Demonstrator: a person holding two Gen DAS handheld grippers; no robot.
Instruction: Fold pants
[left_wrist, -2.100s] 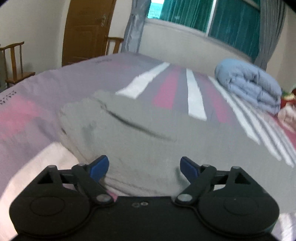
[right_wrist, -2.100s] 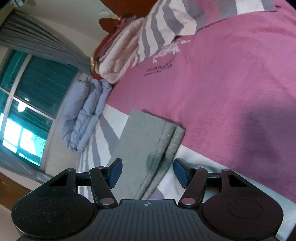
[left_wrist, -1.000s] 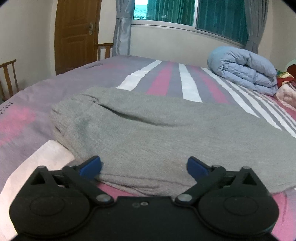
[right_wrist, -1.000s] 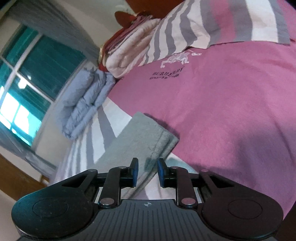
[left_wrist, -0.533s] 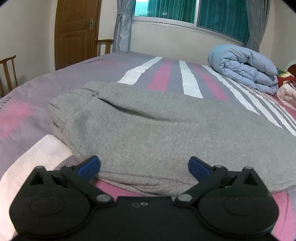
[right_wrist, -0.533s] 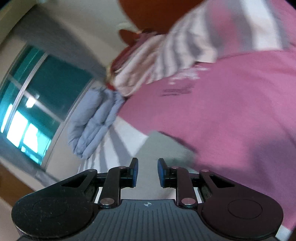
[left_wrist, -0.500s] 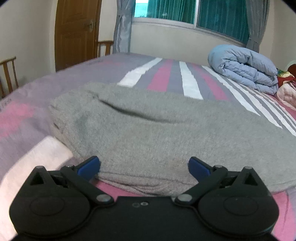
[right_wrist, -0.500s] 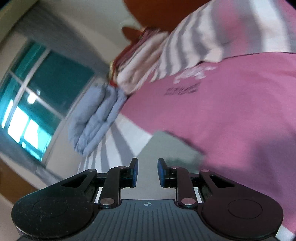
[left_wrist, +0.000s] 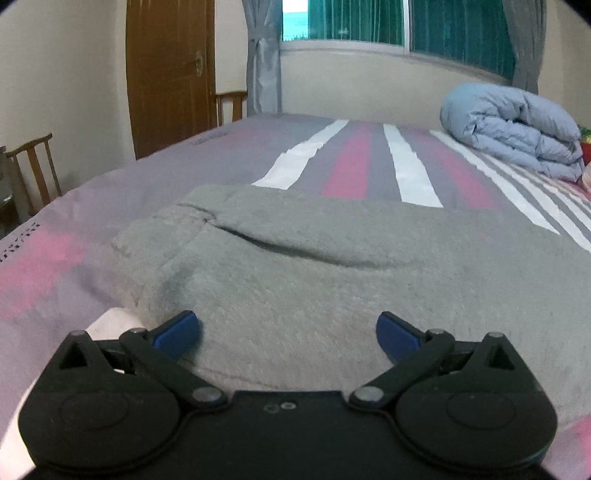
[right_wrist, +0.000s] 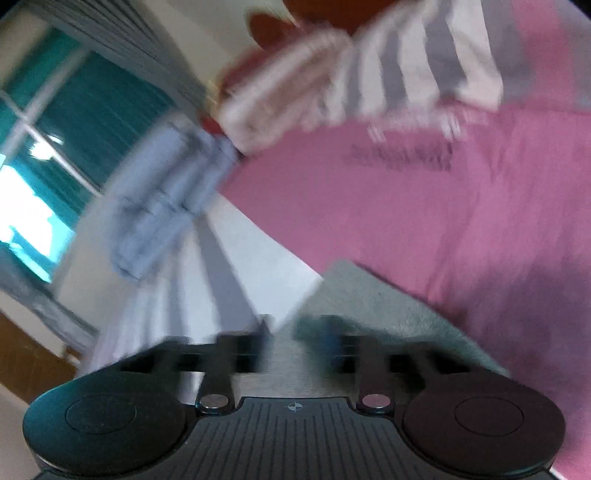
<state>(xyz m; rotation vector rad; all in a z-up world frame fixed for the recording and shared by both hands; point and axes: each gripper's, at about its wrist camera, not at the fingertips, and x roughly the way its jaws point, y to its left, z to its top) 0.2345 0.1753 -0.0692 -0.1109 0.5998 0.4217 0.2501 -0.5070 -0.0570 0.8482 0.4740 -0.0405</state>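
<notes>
Grey fleece pants (left_wrist: 332, 266) lie flat across the striped bed cover (left_wrist: 351, 158), waist end at the left. My left gripper (left_wrist: 287, 332) is open, its blue fingertips (left_wrist: 177, 332) wide apart just above the near edge of the pants, pressing nothing. In the blurred right wrist view, the leg end of the pants (right_wrist: 369, 306) lies on the pink cover (right_wrist: 443, 206). My right gripper (right_wrist: 295, 334) is over that leg end with its jaws opening. Grey cloth shows in the gap between them, and the pads stand clear of it.
A folded blue duvet (left_wrist: 513, 133) sits at the bed's far right, also seen as the duvet (right_wrist: 162, 206) in the right view. Striped pillows (right_wrist: 388, 74) lie beyond the pink cover. A wooden door (left_wrist: 170, 74) and a chair (left_wrist: 33, 166) stand left of the bed.
The right jaws, narrow over the leg end before, have spread apart, and that view has shifted and blurred. The left gripper has stayed open, now a little closer over the pants.
</notes>
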